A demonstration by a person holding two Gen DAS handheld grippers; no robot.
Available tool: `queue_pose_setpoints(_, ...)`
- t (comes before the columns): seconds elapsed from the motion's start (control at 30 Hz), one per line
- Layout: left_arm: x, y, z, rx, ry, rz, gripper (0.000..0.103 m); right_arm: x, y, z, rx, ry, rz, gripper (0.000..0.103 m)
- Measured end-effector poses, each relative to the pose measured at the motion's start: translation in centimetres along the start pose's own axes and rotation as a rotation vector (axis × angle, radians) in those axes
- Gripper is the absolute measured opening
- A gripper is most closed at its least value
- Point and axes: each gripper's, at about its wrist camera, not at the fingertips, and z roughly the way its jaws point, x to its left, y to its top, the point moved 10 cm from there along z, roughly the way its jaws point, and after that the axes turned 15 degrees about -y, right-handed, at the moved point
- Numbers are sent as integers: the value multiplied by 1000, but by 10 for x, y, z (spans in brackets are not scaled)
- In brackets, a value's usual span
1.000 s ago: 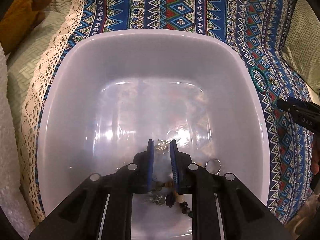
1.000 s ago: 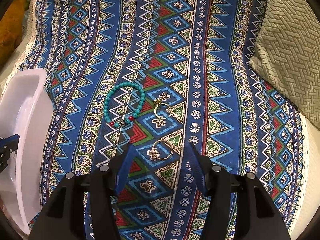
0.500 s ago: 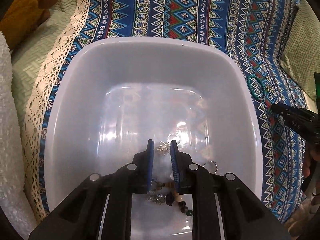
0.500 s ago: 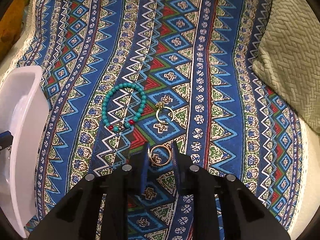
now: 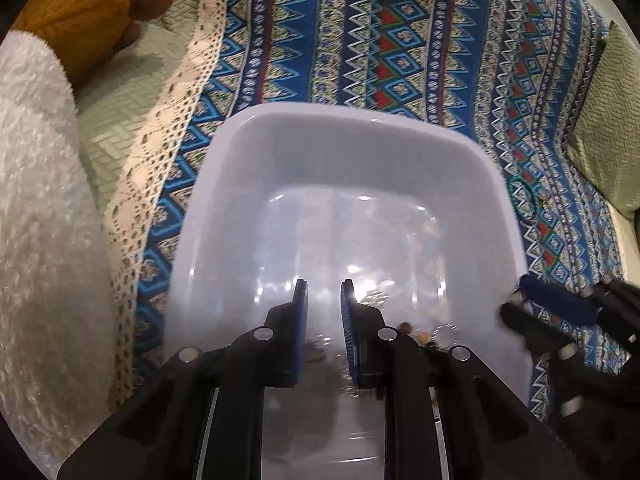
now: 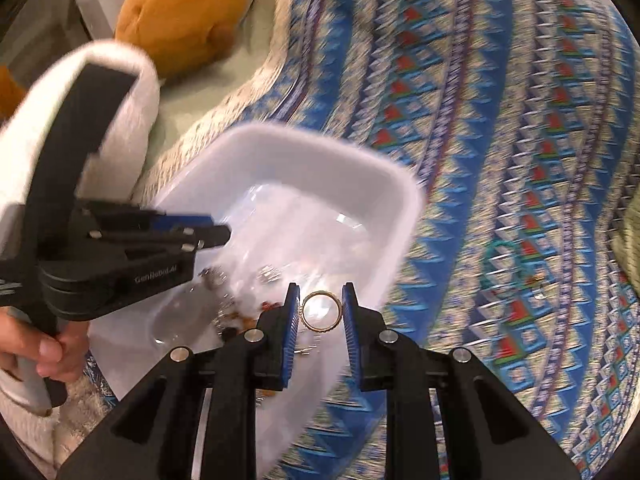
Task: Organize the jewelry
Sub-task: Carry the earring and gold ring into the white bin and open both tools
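My right gripper (image 6: 321,292) is shut on a gold ring (image 6: 321,330), held upright between the blue pads just over the near right rim of the white plastic tub (image 6: 320,140). Several pieces of jewelry (image 6: 224,280) lie on the tub floor. My left gripper (image 5: 323,286) hovers over the tub (image 5: 352,114) with its jaws a narrow gap apart and nothing between them. From the right wrist view it (image 6: 224,232) reaches in from the left. A turquoise bead bracelet (image 6: 500,256) and a small gold ring (image 6: 538,292) lie on the patterned cloth, right of the tub.
The blue patterned cloth (image 5: 400,40) with a lace edge covers the surface. An orange plush toy (image 6: 180,8) sits at the back left. A white fuzzy sleeve (image 5: 36,200) fills the left side. A green cushion (image 5: 608,120) lies at the right. A hand (image 6: 44,352) grips the left tool.
My right gripper closed on the gold ring on the cloth, lifted it and swung left over the tub. My left gripper rose a little above the tub, its gap unchanged.
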Motion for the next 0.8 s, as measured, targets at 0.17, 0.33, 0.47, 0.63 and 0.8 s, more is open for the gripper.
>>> queue_pose_setpoints(0.17,7,-8,-3,9,4,15,17,23,-13,23,47,-7,-44,22)
queue_pose_setpoints(0.33,5,-14,0,34,11,68,20,26,-16,23,52,-14,-56,23)
queue_pose_setpoints(0.47,4,-13,0,34,2,62,20,19,-14,20,59,-4,-37,23)
queue_pose_setpoints(0.63,4,-11,1,34,1,52,20,9,-12,3,44,5,6,24)
queue_pose_setpoints(0.8,-15,0,-8,5,-43,61,21,-45,13,-34,-43,-45,111,49)
